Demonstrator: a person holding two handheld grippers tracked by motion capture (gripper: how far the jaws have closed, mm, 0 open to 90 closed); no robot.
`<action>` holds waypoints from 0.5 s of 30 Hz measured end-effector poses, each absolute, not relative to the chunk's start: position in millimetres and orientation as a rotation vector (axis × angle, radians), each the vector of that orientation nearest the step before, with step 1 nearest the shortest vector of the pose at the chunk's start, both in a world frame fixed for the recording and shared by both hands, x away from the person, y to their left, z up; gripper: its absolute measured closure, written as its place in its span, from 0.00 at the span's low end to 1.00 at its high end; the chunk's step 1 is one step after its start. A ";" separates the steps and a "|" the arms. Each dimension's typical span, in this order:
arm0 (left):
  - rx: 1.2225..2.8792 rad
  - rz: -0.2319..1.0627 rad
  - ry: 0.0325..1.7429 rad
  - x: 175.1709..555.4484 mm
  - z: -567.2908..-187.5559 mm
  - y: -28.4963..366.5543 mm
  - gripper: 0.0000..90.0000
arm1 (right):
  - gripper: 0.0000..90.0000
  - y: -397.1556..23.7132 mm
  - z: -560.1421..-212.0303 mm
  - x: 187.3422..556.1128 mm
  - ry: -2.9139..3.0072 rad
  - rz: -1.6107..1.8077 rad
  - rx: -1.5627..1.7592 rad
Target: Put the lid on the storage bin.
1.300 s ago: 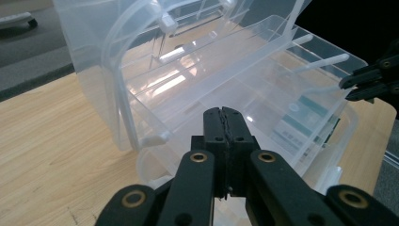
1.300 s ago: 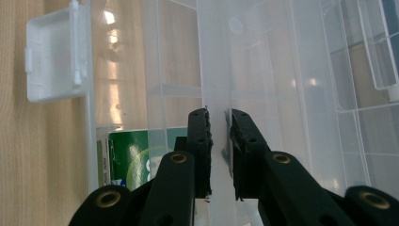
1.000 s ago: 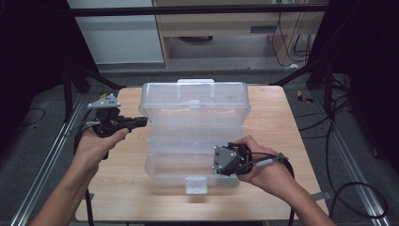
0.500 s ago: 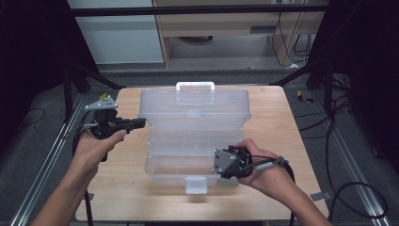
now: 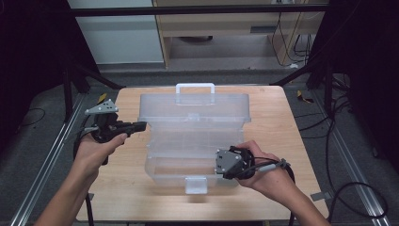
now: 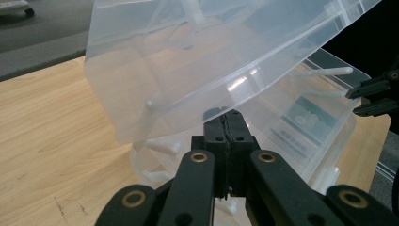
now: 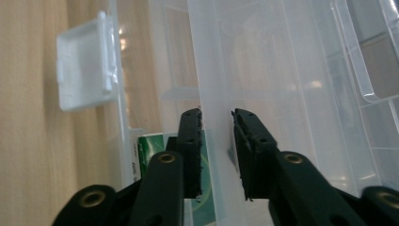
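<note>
From the high view, a clear plastic storage box (image 5: 193, 141) sat in the middle of the wooden table (image 5: 273, 117), its lid (image 5: 194, 107) raised and tilted back, the white carry handle (image 5: 195, 87) at the far edge and a white latch (image 5: 195, 185) hanging at the near front; the left gripper (image 5: 139, 125) reached in at the lid's left end, while the right gripper (image 5: 220, 162) sat at the front right of the base.

In the left gripper view, the jaws stood pressed together with nothing seen between them, their tips just beneath the slanted lid (image 6: 211, 61), so they seemed to prop it rather than pinch it; the other gripper (image 6: 374, 96) showed far right, beyond the open base (image 6: 301, 127).

In the right gripper view, the jaws stood narrowly apart astride a thin translucent wall (image 7: 214, 94) of the box, close on both sides but whether they pressed it could not be told; a green label (image 7: 207, 188) lay behind, the latch (image 7: 84, 68) upper left.

The box looked light, thin-walled and somewhat flexible, smooth enough to slip; the stiff rim or handle seemed the safest hold.
</note>
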State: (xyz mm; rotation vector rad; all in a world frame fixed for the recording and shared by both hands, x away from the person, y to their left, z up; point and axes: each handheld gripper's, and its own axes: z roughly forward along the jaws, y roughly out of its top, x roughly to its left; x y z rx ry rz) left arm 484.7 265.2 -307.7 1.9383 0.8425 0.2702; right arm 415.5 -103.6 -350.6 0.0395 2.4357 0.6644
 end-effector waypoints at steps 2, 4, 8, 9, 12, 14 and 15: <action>1.938 0.270 0.838 483.0 -309.1 265.4 1.00 | 0.76 -107.0 -349.0 413.3 2.433 0.700 0.067; 1.942 0.275 0.833 481.3 -310.7 265.6 1.00 | 0.72 -111.3 -346.8 410.9 2.433 0.734 0.093; 1.940 0.266 0.827 477.9 -314.9 265.8 1.00 | 0.62 -122.6 -343.0 407.8 2.415 0.793 0.188; 1.943 0.270 0.826 476.8 -316.1 265.2 1.00 | 0.59 -125.8 -341.9 407.8 2.405 0.813 0.213; 1.951 0.275 0.818 473.5 -319.7 264.1 1.00 | 0.50 -135.5 -339.2 407.5 2.385 0.852 0.296; 1.945 0.269 0.816 471.7 -322.2 264.3 1.00 | 0.43 -142.2 -338.3 407.4 2.366 0.876 0.365; 1.943 0.266 0.815 470.9 -323.4 264.4 1.00 | 0.41 -146.0 -337.8 407.1 2.357 0.884 0.393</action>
